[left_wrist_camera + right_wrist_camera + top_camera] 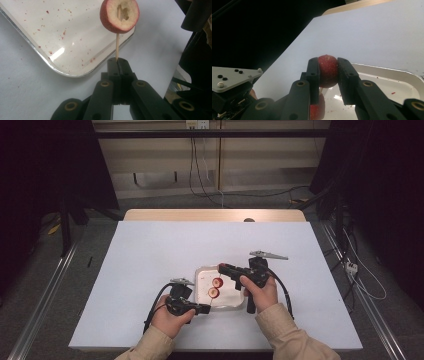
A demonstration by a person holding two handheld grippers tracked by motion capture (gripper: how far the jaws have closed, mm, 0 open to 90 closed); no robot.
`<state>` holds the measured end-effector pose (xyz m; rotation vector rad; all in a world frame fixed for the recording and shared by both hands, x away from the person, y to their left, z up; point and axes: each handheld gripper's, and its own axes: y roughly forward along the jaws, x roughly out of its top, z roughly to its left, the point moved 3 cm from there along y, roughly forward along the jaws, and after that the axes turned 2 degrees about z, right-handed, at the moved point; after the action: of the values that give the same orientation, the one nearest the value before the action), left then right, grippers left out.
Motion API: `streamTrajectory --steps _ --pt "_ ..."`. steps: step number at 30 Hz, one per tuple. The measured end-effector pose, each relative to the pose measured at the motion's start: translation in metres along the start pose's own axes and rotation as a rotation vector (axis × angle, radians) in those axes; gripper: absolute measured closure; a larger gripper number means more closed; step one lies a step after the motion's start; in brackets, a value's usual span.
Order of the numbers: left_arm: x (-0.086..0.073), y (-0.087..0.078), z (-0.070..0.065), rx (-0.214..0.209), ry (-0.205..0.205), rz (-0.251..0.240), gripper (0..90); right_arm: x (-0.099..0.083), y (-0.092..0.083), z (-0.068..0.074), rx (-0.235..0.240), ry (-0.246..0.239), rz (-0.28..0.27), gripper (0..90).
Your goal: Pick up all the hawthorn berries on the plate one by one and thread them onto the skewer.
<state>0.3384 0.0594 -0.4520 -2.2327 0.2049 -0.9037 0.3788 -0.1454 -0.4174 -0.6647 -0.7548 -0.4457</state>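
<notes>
My left gripper [117, 61] is shut on a thin wooden skewer [116, 46] that stands up from its jaws. A cored red fruit [120, 15] is stuck on the skewer's top, its pale hollow facing the camera. In the high view this fruit [213, 293] hangs over the white tray [200, 272], just past the left gripper [206, 309]. My right gripper [328, 72] is shut on a second whole red fruit [327, 70], held above the skewered fruit [317, 110]. From above, the right gripper [220, 274] reaches in from the right with its fruit [218, 282] over the tray.
The tray [62, 72] is speckled with small red crumbs and lies on a white tabletop [150, 250]. The left gripper's grey plate [234, 77] sits close at the lower left of the right gripper view. Dark floor and cables surround the table.
</notes>
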Motion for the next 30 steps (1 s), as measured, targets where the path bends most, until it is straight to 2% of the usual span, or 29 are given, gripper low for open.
streamTrajectory --steps 2,3,5,6,7,9,10,11,14,16,17,18,21,24,28,30 --pt "0.001 -0.001 0.000 0.010 -0.007 -0.007 90.0 0.000 -0.001 0.000 0.009 0.016 -0.015 73.2" --pt "0.001 -0.001 0.001 -0.006 -0.004 -0.007 90.0 0.000 -0.001 0.000 0.010 0.020 -0.017 73.2" --pt "0.000 0.001 -0.001 -0.011 0.005 0.009 90.0 0.000 -0.001 0.000 0.009 0.022 -0.005 73.0" --pt "-0.001 0.002 -0.002 0.006 0.008 0.010 90.0 0.000 -0.001 0.000 0.006 0.017 0.003 72.9" --pt "0.000 0.002 -0.003 -0.007 0.012 0.010 90.0 0.000 -0.001 -0.001 0.010 0.015 0.005 72.0" --pt "0.001 0.001 -0.003 -0.013 0.014 0.008 90.0 0.001 -0.001 0.000 0.005 0.021 -0.007 62.9" --pt "0.000 0.001 -0.004 0.005 0.016 0.011 90.0 0.001 -0.001 0.000 0.002 0.026 -0.002 61.6" --pt "0.000 0.001 -0.003 -0.012 0.017 0.011 90.0 0.001 0.000 -0.001 0.003 0.027 -0.004 61.8" --pt "0.000 0.002 -0.004 -0.007 0.026 0.022 90.0 0.003 0.001 -0.002 0.001 0.028 -0.006 62.5" --pt "0.000 0.003 -0.005 0.011 0.032 0.022 90.0 0.004 0.001 -0.002 -0.003 0.026 -0.009 67.0" --pt "0.000 0.003 -0.006 -0.007 0.034 0.024 90.0 0.004 0.001 -0.002 -0.010 0.028 -0.009 69.8" --pt "0.000 0.004 -0.006 -0.005 0.037 0.025 90.0 0.004 0.002 -0.002 -0.005 0.027 -0.002 72.8" --pt "0.000 0.002 -0.006 0.020 0.036 0.003 90.0 0.004 0.002 -0.002 -0.020 0.015 -0.012 73.4" --pt "0.002 -0.001 -0.009 0.062 0.052 -0.022 90.0 0.004 0.001 0.000 -0.021 0.020 -0.034 73.6" --pt "0.003 -0.002 -0.010 0.060 0.050 -0.041 90.0 0.004 -0.001 0.002 -0.016 0.037 -0.058 73.7" --pt "0.003 -0.001 -0.010 0.062 0.048 -0.032 90.0 0.001 -0.001 0.001 -0.020 0.043 -0.056 73.7"
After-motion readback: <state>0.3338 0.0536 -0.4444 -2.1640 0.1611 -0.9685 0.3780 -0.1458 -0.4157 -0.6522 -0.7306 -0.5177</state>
